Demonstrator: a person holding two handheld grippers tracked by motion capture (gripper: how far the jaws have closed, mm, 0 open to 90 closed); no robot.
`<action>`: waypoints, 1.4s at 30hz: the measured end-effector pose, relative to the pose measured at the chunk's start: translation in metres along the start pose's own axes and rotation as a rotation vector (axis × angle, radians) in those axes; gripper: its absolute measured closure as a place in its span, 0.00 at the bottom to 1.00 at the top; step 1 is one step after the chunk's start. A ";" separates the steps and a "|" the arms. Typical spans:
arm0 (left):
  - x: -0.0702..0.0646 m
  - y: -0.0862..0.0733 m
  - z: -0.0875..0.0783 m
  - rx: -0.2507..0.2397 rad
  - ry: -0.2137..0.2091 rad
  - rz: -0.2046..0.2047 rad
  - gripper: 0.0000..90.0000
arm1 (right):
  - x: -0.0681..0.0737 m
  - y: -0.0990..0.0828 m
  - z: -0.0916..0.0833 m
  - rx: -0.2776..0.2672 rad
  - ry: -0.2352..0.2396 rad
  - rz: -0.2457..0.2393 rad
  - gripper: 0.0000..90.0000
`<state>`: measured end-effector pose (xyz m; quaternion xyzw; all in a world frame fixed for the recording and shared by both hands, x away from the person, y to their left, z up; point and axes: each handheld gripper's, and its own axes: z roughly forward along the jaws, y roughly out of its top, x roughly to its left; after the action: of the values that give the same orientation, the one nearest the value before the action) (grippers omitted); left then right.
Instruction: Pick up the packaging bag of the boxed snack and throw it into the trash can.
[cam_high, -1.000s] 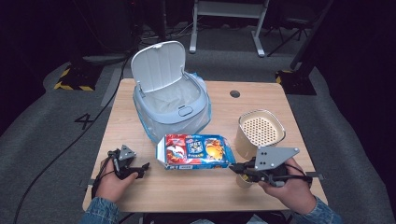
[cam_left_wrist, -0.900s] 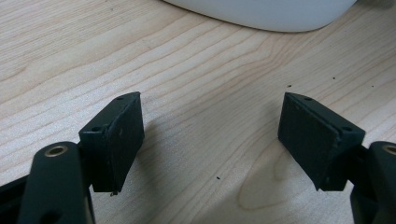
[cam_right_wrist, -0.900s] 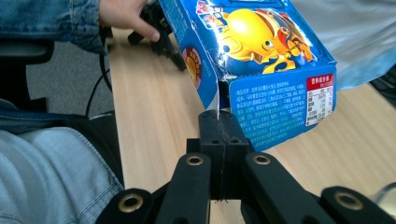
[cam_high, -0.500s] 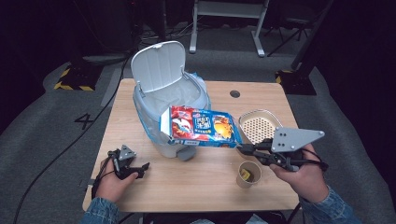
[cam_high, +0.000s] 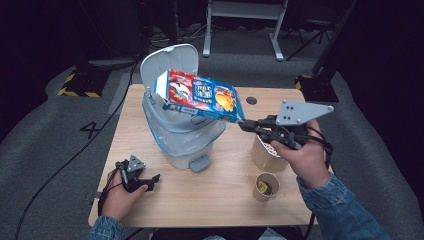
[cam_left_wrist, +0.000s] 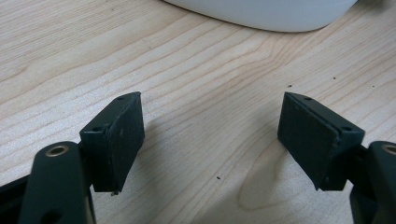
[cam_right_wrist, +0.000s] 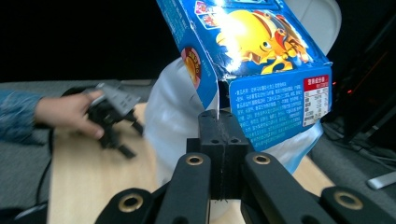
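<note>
Right gripper view: right tool (cam_right_wrist: 218, 122) pinches a snack box (cam_right_wrist: 261, 60) flap, print seemingly Chinese, unreadable; left tool (cam_left_wrist: 212, 140) gapes.

Pale wooden bench (cam_high: 220, 200). White plastic step-bin with raised lid and clear liner (cam_high: 182, 132) stands at left-centre, lid behind its body. Red-and-blue printed cardboard snack box (cam_high: 200, 95) is in the air above the bin's mouth, tilted, its right end pinched in the jaws of the right gripper (cam_high: 245, 125), which is right of the bin. Tan perforated cylindrical container (cam_high: 267, 152) sits right of the bin, under that gripper; small brown paper cup (cam_high: 265, 186) in front of it. Left gripper (cam_high: 147, 181) rests on the bench, front left of the bin.
</note>
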<state>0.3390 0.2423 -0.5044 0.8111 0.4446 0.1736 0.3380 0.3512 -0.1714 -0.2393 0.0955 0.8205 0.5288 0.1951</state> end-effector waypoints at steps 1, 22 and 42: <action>0.000 0.000 0.000 0.000 -0.001 0.001 0.26 | -0.002 0.004 0.004 -0.007 -0.009 -0.001 1.00; 0.001 0.001 0.001 0.000 0.002 -0.004 0.26 | -0.037 0.045 0.072 -0.084 -0.089 0.033 1.00; 0.000 0.001 0.001 0.001 0.006 0.001 0.26 | -0.039 0.027 0.123 -0.015 -0.064 0.134 1.00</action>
<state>0.3402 0.2420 -0.5043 0.8109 0.4454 0.1759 0.3365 0.4365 -0.0723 -0.2515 0.1657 0.8017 0.5433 0.1861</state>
